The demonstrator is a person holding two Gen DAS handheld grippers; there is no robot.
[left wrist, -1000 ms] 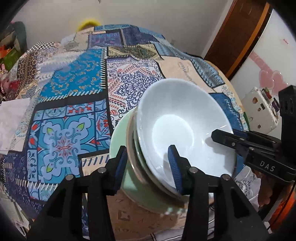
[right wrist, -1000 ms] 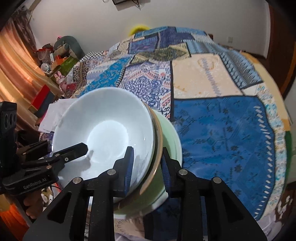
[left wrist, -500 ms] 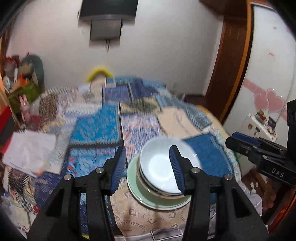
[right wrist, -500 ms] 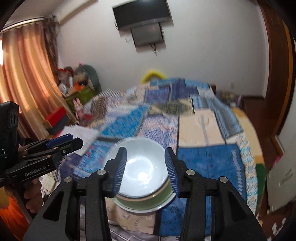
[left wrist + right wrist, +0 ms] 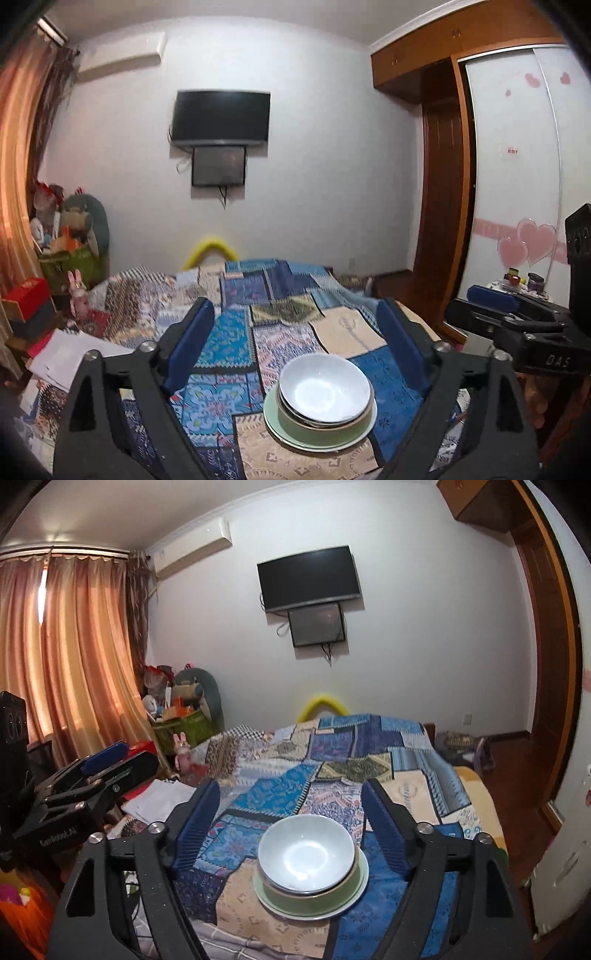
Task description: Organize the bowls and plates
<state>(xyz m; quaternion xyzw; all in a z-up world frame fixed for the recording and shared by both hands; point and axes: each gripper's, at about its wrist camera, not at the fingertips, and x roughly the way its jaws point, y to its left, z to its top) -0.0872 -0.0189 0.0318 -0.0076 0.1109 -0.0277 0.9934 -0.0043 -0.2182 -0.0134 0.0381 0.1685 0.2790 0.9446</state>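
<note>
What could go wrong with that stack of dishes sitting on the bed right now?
The white bowl sits nested over the green bowl on a green plate, all on a soft patchwork quilt near the bed's near edge, so a bump might tip it. Both grippers are opening and hold nothing, so nothing steadies it.

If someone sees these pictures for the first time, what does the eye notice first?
First, the stack of dishes near the front edge of the bed: a white bowl on top, a green plate at the bottom. Next, the colourful patchwork blanket under it, and the black television on the far wall.
</note>
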